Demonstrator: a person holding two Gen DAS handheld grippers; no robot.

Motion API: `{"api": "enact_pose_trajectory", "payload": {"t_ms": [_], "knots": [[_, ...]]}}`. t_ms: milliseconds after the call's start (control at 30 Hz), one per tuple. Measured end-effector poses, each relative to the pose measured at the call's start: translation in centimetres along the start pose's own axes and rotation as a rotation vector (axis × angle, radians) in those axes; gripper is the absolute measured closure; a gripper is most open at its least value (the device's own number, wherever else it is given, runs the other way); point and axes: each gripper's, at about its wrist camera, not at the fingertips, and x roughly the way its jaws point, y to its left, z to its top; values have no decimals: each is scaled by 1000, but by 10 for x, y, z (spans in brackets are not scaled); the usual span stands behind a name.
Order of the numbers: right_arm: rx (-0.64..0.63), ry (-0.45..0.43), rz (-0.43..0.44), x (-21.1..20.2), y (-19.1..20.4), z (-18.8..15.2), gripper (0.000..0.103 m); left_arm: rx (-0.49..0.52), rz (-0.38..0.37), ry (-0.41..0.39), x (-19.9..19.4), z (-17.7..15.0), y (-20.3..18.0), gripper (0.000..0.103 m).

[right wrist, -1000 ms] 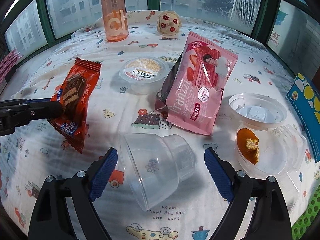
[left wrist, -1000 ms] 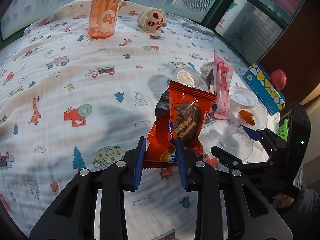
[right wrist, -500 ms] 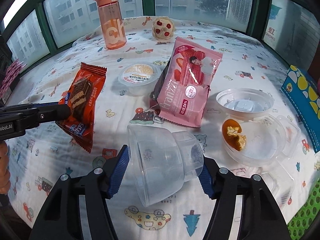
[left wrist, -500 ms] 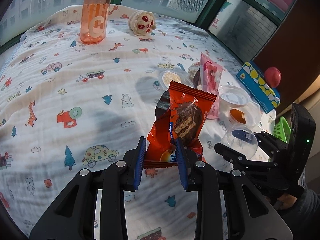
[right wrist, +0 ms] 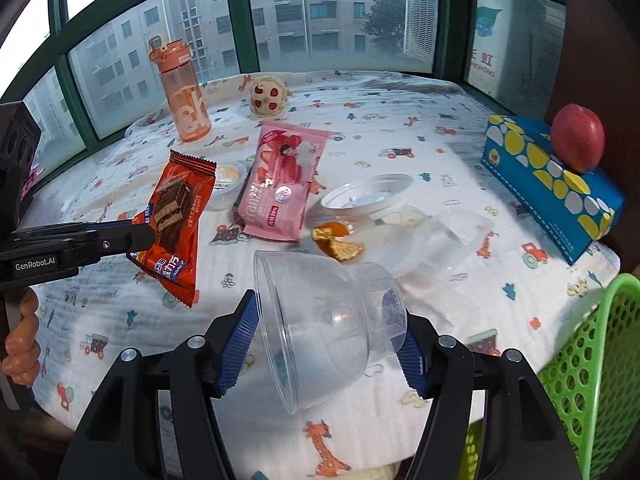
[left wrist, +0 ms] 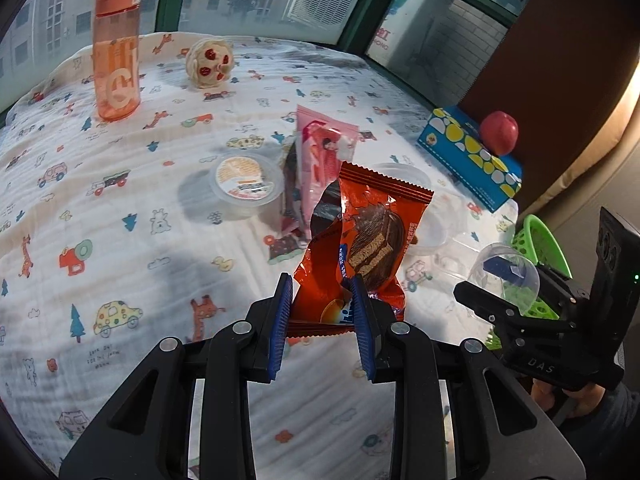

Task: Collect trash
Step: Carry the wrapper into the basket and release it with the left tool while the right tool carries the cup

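Note:
My left gripper (left wrist: 322,312) is shut on an orange chocolate-wafer wrapper (left wrist: 368,240) and holds it above the table; the wrapper also shows in the right wrist view (right wrist: 176,216). My right gripper (right wrist: 328,340) is shut on a clear plastic cup (right wrist: 320,320), lifted off the cloth near the table's right edge; the cup also shows in the left wrist view (left wrist: 506,276). A pink snack wrapper (right wrist: 280,180), a small sealed cup (left wrist: 246,182), clear plastic lids (right wrist: 368,196) and orange food scraps (right wrist: 336,240) lie on the table. A green mesh basket (right wrist: 592,360) stands past the right edge.
An orange water bottle (right wrist: 182,92) and a round plush toy (right wrist: 266,96) stand at the back. A blue tissue box (right wrist: 548,184) with a red apple (right wrist: 578,136) on it sits at the right. The table has a patterned white cloth (left wrist: 120,240).
My right gripper closed on the clear cup and lifted it toward the table's right edge by the green basket. My left gripper rose and pulled back with the orange wrapper.

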Motion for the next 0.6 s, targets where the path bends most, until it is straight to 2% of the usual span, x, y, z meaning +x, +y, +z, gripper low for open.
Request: {"api": "enact_pose_trajectory", "payload": {"t_ms": [233, 600], "knots": [[88, -50, -52, -42, -51, -17, 41, 72, -60, 12, 11, 8, -55, 74], [236, -119, -198, -106, -142, -47, 41, 211, -171, 53, 38, 21, -152, 74]]}}
